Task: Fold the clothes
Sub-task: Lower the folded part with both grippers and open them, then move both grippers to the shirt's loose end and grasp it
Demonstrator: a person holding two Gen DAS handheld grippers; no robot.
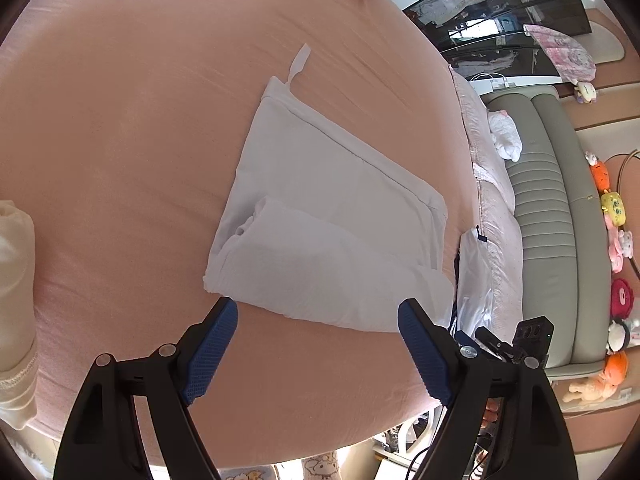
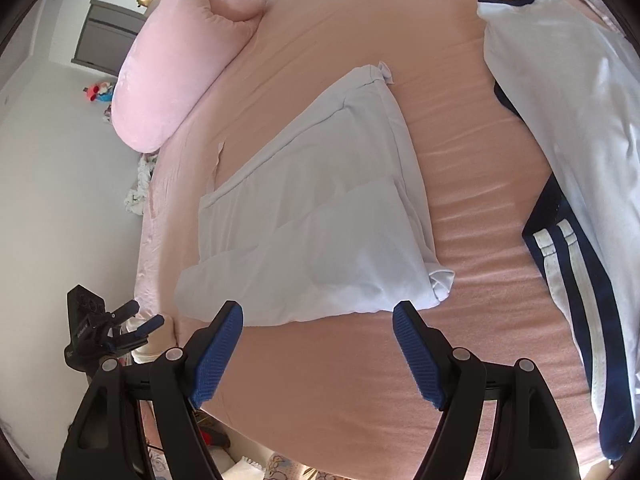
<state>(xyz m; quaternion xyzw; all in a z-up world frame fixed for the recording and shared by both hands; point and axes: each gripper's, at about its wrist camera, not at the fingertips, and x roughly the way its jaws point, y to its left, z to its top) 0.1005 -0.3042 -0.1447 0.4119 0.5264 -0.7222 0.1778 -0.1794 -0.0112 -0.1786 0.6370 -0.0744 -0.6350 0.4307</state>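
- Blue ribbed pads on the left gripper stand wide apart, holding nothing; the fingertips hover just short of the near edge of the folded white garment, not touching it as far as the view shows.
- Right gripper likewise spread wide and empty, its pads just off the same garment's near edge.
- Both grippers point forward and down over the pink bedsheet, side by side; each shows in the other's wrist view at the frame edge.
- White garment lies flat mid-bed, folded into a rough rectangle, a smaller folded layer on its near part, a thin strap sticking out at the far corner.
- White-and-navy striped clothing lies apart to the right on the sheet.
- Pink pillow at the bed's far left corner.
- Grey padded headboard with plush toys beyond it.
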